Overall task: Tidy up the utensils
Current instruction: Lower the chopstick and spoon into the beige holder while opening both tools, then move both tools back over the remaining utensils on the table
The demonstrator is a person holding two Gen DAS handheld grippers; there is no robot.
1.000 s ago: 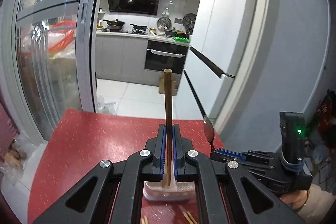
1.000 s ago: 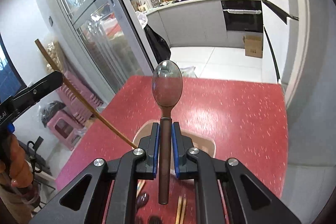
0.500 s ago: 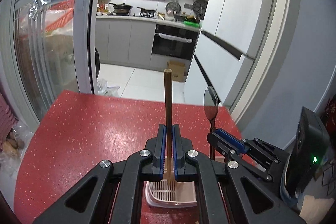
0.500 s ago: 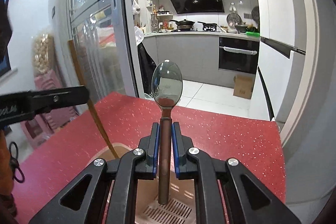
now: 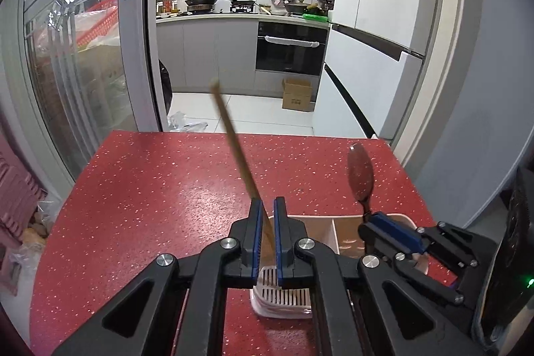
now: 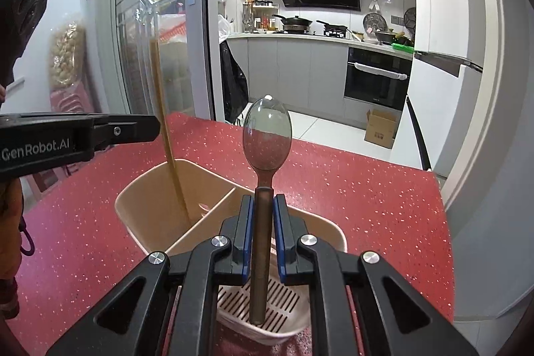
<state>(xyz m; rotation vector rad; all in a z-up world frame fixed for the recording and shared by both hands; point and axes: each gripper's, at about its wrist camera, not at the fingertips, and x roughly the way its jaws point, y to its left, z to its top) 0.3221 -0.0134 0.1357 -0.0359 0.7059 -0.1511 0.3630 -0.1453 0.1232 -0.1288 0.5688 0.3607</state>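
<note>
The left gripper point(image 5: 266, 224) is closed on a blurred chopstick point(image 5: 233, 142), its tip hidden inside the holder point(image 6: 150, 202) on the red worktop point(image 5: 160, 189). The right gripper point(image 6: 263, 222) clamps the spoon point(image 6: 267, 135); black fingers point(image 6: 245, 232) cover the holder's near rim.

Both wrist views are evenly and brightly lit, the kitchen at the back brightest, with a cool white cast. Strong fisheye distortion bows the door frames point(image 5: 147, 32) and the refrigerator point(image 6: 444, 62), and dark vignetting fills the corners. The red tabletop point(image 5: 160, 189) carries a soft sheen. The chopstick point(image 5: 233, 142) is smeared by motion blur; the spoon point(image 6: 267, 135) bowl mirrors the tabletop, sharply focused.
</note>
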